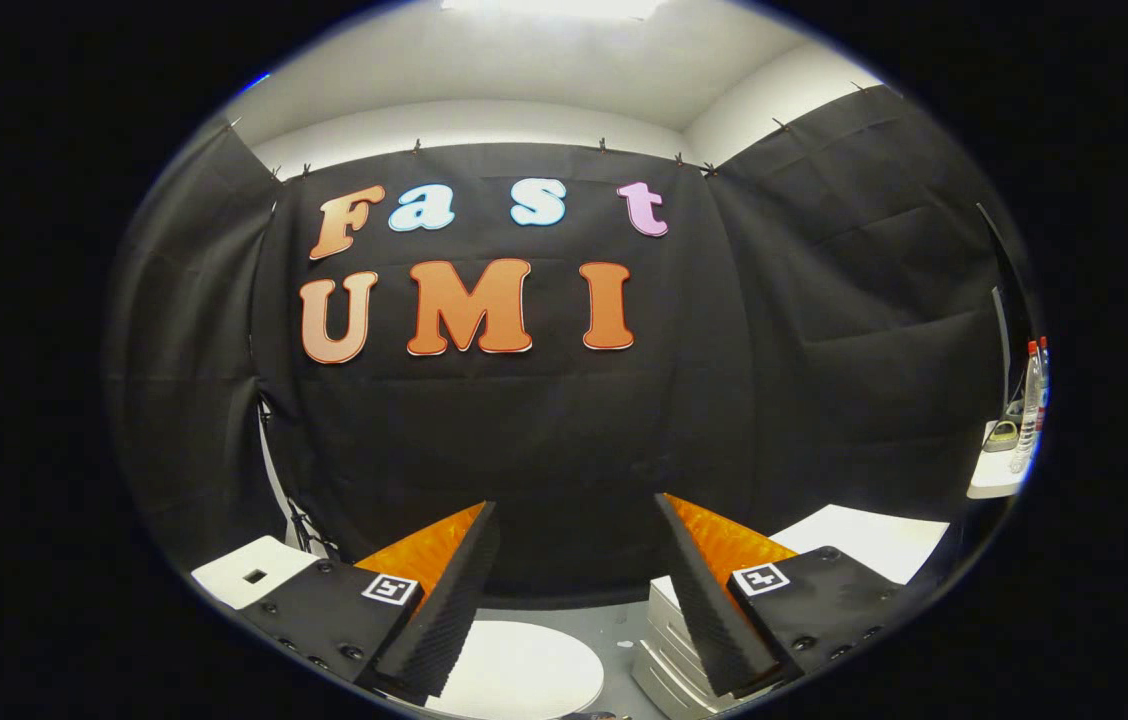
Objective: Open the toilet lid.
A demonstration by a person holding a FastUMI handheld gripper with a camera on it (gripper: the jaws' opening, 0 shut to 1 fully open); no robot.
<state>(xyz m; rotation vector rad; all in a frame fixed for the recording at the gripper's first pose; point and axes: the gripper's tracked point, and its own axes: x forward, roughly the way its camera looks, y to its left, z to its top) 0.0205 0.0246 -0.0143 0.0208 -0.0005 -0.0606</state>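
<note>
A white, rounded, flat surface [514, 668] lies low between my two fingers, below and beyond them; it looks like the toilet lid lying flat and closed, though only its far curved part shows. My gripper [574, 502] is held well above it, pointing at the black booth wall. It is open, with a wide gap and nothing between the black ribbed pads [454, 590]. Neither finger touches the lid.
A white ribbed block [662, 655] stands just right of the lid, partly behind the right finger. Beyond it is a white tabletop [874, 540]. A white box [254, 572] sits to the left. Clear bottles [1029, 405] stand on a shelf far right.
</note>
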